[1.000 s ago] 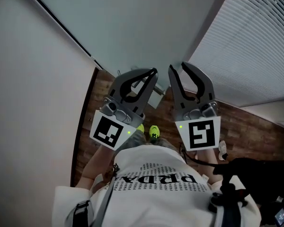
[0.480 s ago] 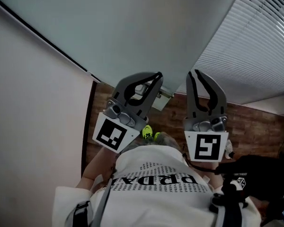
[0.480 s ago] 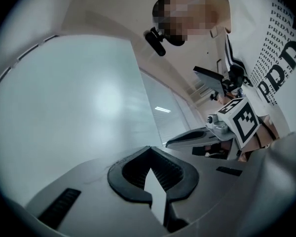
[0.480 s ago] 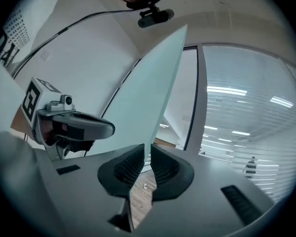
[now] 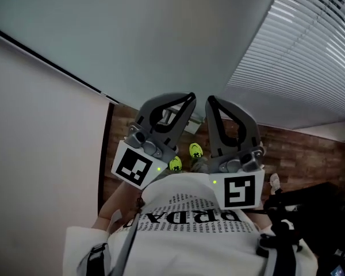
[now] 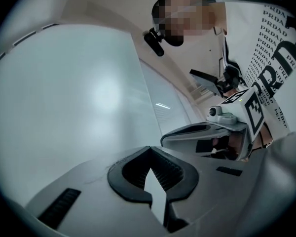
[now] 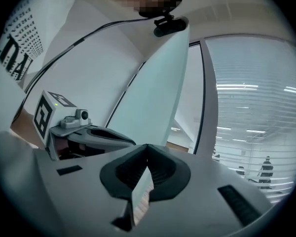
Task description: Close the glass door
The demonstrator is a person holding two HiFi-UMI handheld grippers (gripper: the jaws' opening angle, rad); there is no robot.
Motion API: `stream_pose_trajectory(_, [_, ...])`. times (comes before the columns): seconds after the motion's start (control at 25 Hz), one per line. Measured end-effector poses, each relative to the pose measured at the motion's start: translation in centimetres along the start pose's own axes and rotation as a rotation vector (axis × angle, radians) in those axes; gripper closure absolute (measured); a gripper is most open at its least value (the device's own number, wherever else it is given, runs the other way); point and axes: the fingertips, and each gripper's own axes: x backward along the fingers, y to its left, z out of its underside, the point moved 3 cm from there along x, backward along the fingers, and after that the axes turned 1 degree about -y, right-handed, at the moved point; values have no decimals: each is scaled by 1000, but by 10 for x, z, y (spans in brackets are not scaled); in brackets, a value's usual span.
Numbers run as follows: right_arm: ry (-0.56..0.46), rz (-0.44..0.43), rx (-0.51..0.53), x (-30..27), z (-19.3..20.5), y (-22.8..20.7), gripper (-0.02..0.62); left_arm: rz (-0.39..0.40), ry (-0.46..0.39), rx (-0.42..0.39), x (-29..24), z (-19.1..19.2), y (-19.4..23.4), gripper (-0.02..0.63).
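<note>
Fingers of the left gripper [image 5: 189,97] and right gripper [image 5: 209,100] pinch together, empty, near the smooth frosted glass door [image 5: 138,33].

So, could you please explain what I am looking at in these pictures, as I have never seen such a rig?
There is no robot here: a person holds a two-jaw gripper in each hand. The head view comes from a camera on their head, looking steeply down to the floor. The left gripper and right gripper are raised toward the glass door. The blinds hang to its right. The other two pictures come from cameras riding on each gripper, looking along its jaws. Both pairs of jaws are shut and hold nothing. The black-and-white marker cubes are part of the grippers.
</note>
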Motion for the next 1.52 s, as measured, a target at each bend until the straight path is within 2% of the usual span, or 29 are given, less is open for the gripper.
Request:
stream_pose_trajectory(0.2, [-41, -59, 23, -3, -27, 3, 598, -25, -17, -4, -2, -20, 4, 614])
stream_pose_trajectory(0.36, [-28, -79, 28, -10, -18, 4, 598, -50, 14, 14, -2, -6, 5, 614])
stream_pose_trajectory(0.64, [40, -40, -11, -26, 15, -11, 598, -26, 61, 53, -18, 18, 8, 614])
stream_pose_trajectory(0.8, [68, -11, -18, -30, 20, -17, 598, -19, 67, 75, -15, 20, 7, 614])
stream_pose_trajectory(1.04, [81, 50, 24, -31, 11, -19, 598, -4, 31, 77, 3, 8, 2, 614])
stream_pose_trajectory(1.24, [99, 75, 43, -46, 17, -33, 598, -15, 41, 58, 3, 7, 13, 614])
stream_pose_trajectory(1.52, [103, 100, 33, -59, 20, -45, 598, -27, 35, 73, -1, 8, 22, 614])
